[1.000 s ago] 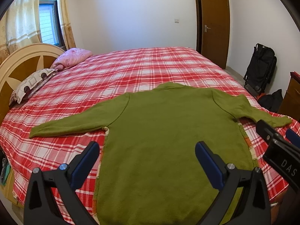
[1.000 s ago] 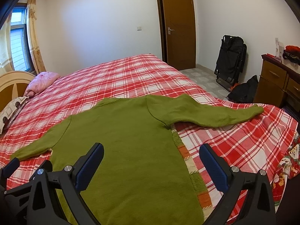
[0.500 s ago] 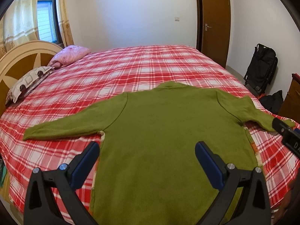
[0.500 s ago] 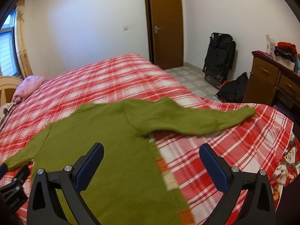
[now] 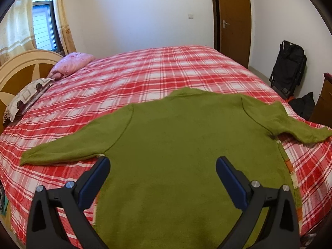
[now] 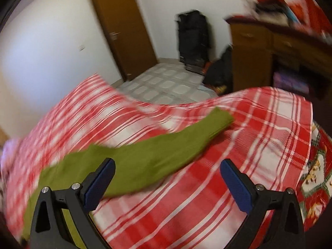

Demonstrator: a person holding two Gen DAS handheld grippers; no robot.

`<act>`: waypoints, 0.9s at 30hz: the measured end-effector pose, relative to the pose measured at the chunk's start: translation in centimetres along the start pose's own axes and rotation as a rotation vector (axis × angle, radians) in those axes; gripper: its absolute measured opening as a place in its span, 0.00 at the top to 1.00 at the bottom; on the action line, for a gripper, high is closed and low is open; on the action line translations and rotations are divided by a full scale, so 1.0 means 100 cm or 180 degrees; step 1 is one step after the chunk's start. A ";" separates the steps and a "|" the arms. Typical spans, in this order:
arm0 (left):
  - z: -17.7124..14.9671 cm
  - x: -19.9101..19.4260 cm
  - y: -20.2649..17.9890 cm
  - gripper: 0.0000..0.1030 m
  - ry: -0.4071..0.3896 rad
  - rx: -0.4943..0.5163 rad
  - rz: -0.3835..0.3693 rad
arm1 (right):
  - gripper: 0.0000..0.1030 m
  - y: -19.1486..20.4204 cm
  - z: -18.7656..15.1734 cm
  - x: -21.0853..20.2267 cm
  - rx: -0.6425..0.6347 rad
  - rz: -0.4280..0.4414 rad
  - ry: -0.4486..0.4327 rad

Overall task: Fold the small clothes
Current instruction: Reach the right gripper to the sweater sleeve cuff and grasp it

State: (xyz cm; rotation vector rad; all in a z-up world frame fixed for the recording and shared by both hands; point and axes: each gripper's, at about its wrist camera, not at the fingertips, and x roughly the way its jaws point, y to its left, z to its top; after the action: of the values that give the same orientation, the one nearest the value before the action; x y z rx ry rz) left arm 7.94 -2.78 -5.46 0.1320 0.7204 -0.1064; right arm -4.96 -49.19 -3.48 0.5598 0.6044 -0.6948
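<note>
A green knitted sweater [image 5: 182,145] lies flat on the red plaid bed [image 5: 145,78], both sleeves spread out to the sides. My left gripper [image 5: 162,176] hovers open over the sweater's lower body, nothing between its blue pads. In the blurred right wrist view the sweater's right sleeve [image 6: 166,147] runs diagonally toward its cuff [image 6: 222,117]. My right gripper [image 6: 167,180] hangs above that sleeve and the bedspread; its jaws are wide and closing, with nothing pressed between them.
A headboard [image 5: 12,74] and two pillows [image 5: 70,64] sit at the bed's left. A brown door [image 5: 232,20], a black folded cart [image 5: 288,66] and bags stand at the right. A wooden dresser [image 6: 259,47] is beyond the bed's corner, tiled floor [image 6: 166,83] between.
My right gripper swung quickly right and rolled, from over the sweater's body to over the right sleeve, leaving the left wrist view. My left gripper drifted slightly; the sweater lies as before.
</note>
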 end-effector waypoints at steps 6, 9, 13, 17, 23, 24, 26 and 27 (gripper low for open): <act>-0.001 0.016 -0.005 0.00 0.0149 -0.0011 0.0003 | 0.29 -0.067 0.037 0.049 0.0555 -0.0201 0.0192; -0.001 0.023 -0.004 0.00 0.0212 -0.0034 0.0016 | 0.29 -0.075 0.045 0.067 0.0559 -0.0313 0.0188; -0.002 0.033 -0.003 0.00 0.0325 -0.0085 0.0022 | 0.29 -0.076 0.051 0.098 0.0494 -0.0395 0.0329; -0.004 0.041 -0.004 0.00 0.0380 -0.0091 0.0050 | 0.29 -0.074 0.050 0.115 0.0444 -0.0476 0.0377; -0.006 0.050 -0.004 0.00 0.0459 -0.0093 0.0062 | 0.70 -0.065 0.046 0.124 0.0181 -0.0546 0.0386; -0.007 0.051 -0.004 0.00 0.0475 -0.0108 0.0052 | 0.74 -0.065 0.046 0.123 0.0178 -0.0544 0.0370; -0.007 0.053 -0.002 0.00 0.0494 -0.0130 0.0039 | 0.85 -0.066 0.047 0.123 0.0172 -0.0493 0.0361; -0.007 0.053 -0.001 0.00 0.0498 -0.0136 0.0036 | 0.91 -0.065 0.047 0.121 0.0175 -0.0461 0.0354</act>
State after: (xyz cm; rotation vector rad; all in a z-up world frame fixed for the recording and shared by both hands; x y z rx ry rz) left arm 11.42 -3.08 -9.55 0.1042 0.8773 -0.0703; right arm -0.68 -61.46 -10.07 0.6130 0.7366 -0.8226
